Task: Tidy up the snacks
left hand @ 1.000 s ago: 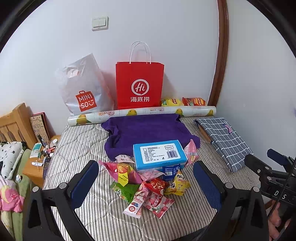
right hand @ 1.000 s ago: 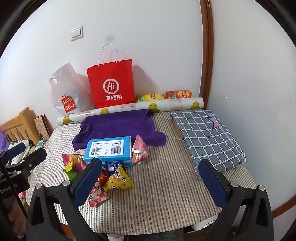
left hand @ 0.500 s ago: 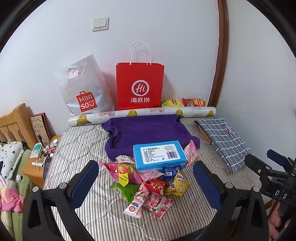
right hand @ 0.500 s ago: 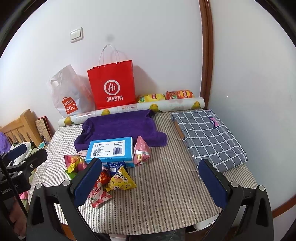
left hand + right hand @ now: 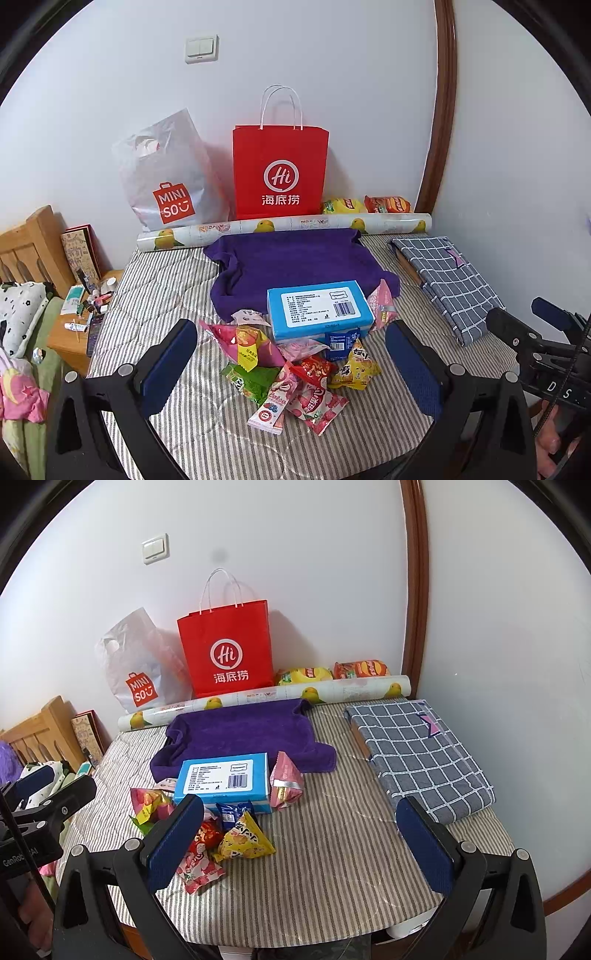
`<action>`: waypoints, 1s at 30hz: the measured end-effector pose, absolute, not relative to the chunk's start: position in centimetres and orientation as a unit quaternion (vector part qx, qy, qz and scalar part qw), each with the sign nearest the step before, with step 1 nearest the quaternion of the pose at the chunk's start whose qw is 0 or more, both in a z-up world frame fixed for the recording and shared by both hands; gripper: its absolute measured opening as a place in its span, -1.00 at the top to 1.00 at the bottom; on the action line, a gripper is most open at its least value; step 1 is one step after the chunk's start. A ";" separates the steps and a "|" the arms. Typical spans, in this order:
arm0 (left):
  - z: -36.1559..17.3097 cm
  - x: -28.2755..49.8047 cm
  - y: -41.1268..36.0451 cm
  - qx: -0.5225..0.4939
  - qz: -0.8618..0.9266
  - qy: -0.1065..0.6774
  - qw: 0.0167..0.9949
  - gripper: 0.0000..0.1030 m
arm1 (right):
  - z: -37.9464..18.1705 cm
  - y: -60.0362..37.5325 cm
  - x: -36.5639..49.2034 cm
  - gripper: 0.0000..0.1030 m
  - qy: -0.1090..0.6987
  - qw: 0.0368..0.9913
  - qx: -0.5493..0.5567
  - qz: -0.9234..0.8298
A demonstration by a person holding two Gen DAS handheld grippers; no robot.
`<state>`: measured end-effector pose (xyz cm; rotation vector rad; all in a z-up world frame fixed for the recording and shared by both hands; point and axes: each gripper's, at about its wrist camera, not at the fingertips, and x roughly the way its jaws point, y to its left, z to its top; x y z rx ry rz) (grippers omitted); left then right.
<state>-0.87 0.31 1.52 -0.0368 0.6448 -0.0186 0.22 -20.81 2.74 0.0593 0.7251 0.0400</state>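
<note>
- While both tongs hang above the near edge of the striped mattress (image 5: pixel 155 295), your left gripper (image 5: pixel 291 363) is spread wide and holds nothing; your right gripper (image 5: pixel 301 840) is likewise released and empty.
- Snack pile (image 5: pixel 291 363) sits mid-mattress, toward the near edge, straight ahead of the left tongs and framed between its blue pads (image 5: pixel 166 365).
- From the right wrist view the same pile (image 5: pixel 207 830) lies off to the left, partly behind the left-hand pad (image 5: pixel 173 843); ahead of those tongs is mostly bare stripes.
- So the left hand is nearer and better lined up. My call: take the first pick with it.
- Blue box (image 5: pixel 319 310) lies flat at the far side of the pile, label up, long axis running left to right across your view, its far edge on the purple towel (image 5: pixel 295 258).
- Nearest items are the strawberry-print packet (image 5: pixel 314 404) and the slim pink-white packet (image 5: pixel 271 406), which lies slanted, long axis pointing away and to the right.
- Yellow triangle pouch (image 5: pixel 354 367) sits on the right side of the pile, the pink triangle pouch (image 5: pixel 382 302) just beside the box's right end.
- Packets overlap, so a low grab likely drags neighbours.
- Red paper bag (image 5: pixel 280 170) stands upright at the far edge against the wall, well apart from the pile.
</note>
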 end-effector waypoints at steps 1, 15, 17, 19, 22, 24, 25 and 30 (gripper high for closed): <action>1.5 -0.9 0.3 -0.018 -0.009 0.317 0.948 -0.99 | 2.8 -20.8 0.2 -1.00 0.355 0.934 0.029 0.020; 1.5 -0.9 0.4 -0.019 -0.010 0.316 0.949 -0.99 | 3.0 -20.3 0.2 -1.00 0.353 0.935 0.028 0.022; 1.6 -0.9 0.4 -0.019 -0.010 0.315 0.949 -0.99 | 3.0 -20.3 0.2 -1.00 0.353 0.935 0.027 0.022; 1.6 -0.9 0.4 -0.019 -0.010 0.316 0.949 -0.99 | 3.0 -20.2 0.1 -1.00 0.352 0.935 0.027 0.024; 1.6 -0.9 0.4 -0.019 -0.009 0.315 0.949 -0.99 | 3.0 -20.2 0.1 -1.00 0.352 0.935 0.027 0.024; 1.6 -1.0 0.4 -0.019 -0.009 0.315 0.949 -0.99 | 3.0 -20.3 0.1 -1.00 0.352 0.935 0.027 0.025; 1.6 -1.0 0.4 -0.019 -0.010 0.315 0.949 -0.99 | 3.0 -20.3 0.1 -1.00 0.352 0.935 0.027 0.025; 1.5 -1.0 0.4 -0.019 -0.010 0.315 0.949 -0.99 | 3.0 -20.2 -0.1 -1.00 0.351 0.935 0.026 0.027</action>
